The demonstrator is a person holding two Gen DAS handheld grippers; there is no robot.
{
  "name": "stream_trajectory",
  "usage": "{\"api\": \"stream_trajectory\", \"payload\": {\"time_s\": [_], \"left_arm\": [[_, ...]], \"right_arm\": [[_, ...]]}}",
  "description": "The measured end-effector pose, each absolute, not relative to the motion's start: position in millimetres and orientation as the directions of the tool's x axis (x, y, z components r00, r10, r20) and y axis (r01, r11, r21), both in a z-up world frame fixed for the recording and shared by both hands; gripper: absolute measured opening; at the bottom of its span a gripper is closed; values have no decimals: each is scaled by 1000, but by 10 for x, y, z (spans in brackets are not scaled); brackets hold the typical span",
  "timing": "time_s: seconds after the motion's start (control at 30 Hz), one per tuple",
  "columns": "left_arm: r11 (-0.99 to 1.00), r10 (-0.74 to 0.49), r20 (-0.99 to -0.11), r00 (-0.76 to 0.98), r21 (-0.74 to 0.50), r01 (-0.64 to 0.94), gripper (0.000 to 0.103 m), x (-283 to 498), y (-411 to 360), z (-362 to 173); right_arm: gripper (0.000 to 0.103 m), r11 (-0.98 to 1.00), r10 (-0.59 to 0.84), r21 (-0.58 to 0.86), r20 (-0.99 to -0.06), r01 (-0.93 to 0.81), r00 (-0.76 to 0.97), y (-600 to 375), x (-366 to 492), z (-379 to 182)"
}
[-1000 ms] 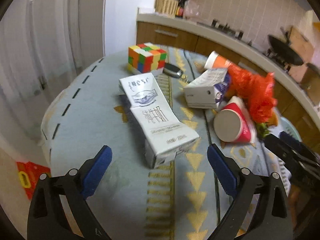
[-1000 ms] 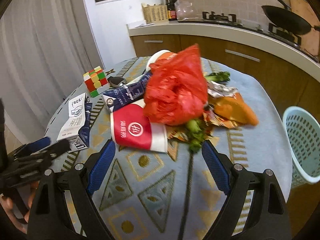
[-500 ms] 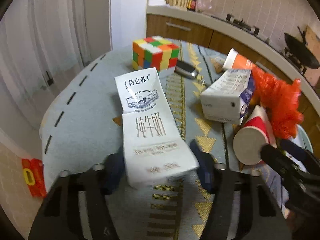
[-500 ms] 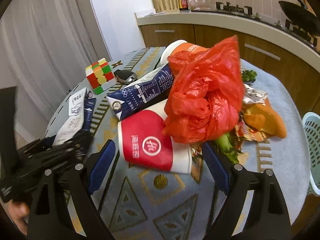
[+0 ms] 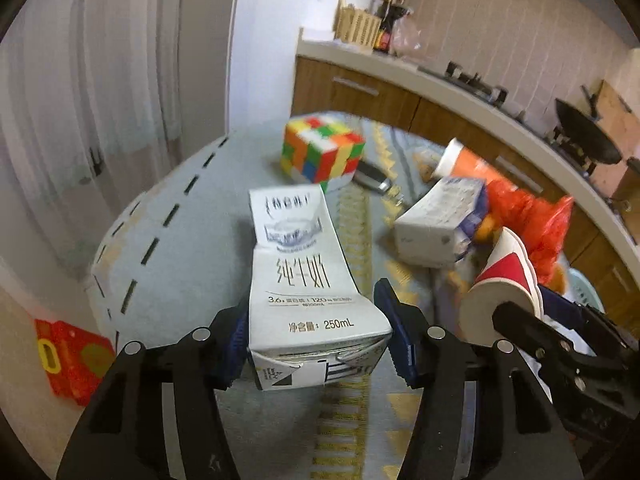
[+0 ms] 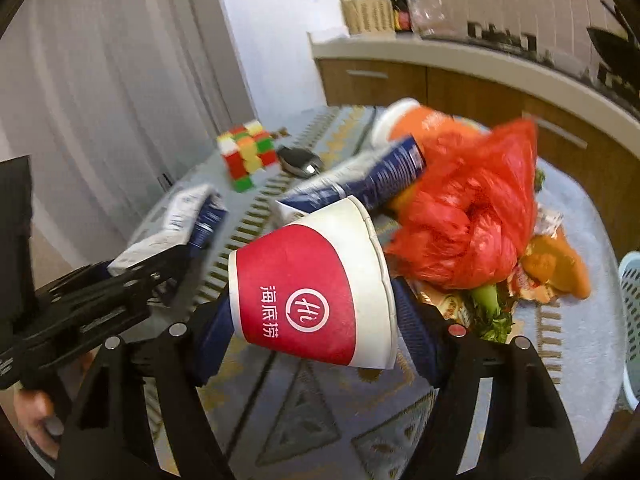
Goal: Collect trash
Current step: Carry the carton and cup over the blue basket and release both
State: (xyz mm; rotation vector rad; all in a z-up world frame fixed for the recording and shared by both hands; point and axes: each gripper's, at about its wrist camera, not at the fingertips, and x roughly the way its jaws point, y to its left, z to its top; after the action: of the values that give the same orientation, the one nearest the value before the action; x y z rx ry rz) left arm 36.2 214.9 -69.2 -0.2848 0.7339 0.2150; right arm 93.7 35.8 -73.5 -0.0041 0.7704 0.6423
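Note:
My left gripper (image 5: 316, 344) is shut on a white 250 mL milk carton (image 5: 300, 276), its blue pads pressing both sides of the carton's near end. My right gripper (image 6: 316, 328) is shut on a red and white paper cup (image 6: 308, 296) lying on its side, rim to the right. The cup also shows in the left wrist view (image 5: 500, 284). A red plastic bag (image 6: 468, 216), a blue carton (image 6: 360, 184), an orange cup (image 6: 416, 120) and vegetable scraps (image 6: 492, 308) lie in a heap on the round table (image 6: 560, 360).
A Rubik's cube (image 5: 322, 148) and a car key (image 5: 372, 178) lie at the table's far side. A pale blue basket (image 6: 630, 320) stands beside the table on the right. A kitchen counter (image 5: 460, 84) runs behind. A red object (image 5: 68, 360) lies on the floor at left.
Both grippers moved forward and closed. The left one took hold of the milk carton and the right one took hold of the red paper cup, which now sits lifted and tilted.

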Motion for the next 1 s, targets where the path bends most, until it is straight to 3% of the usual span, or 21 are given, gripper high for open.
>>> {"api": "stream_trajectory", "payload": {"time_s": [0.33, 0.57, 0.8, 1.0], "left_arm": [[975, 29, -542, 840, -171, -144, 55, 265, 1739, -8], [989, -111, -467, 877, -137, 52, 55, 486, 984, 441], [946, -321, -490, 810, -128, 297, 55, 980, -209, 455], [872, -461, -578, 674, -154, 465, 55, 1385, -1200, -32]], "right_arm": [[70, 801, 593, 269, -485, -535, 643, -236, 677, 108], [70, 919, 391, 224, -426, -324, 816, -1152, 663, 386], [70, 983, 59, 179, -539, 46, 840, -2359, 779, -43], [70, 948, -83, 166, -698, 273, 712, -3138, 925, -768]]}}
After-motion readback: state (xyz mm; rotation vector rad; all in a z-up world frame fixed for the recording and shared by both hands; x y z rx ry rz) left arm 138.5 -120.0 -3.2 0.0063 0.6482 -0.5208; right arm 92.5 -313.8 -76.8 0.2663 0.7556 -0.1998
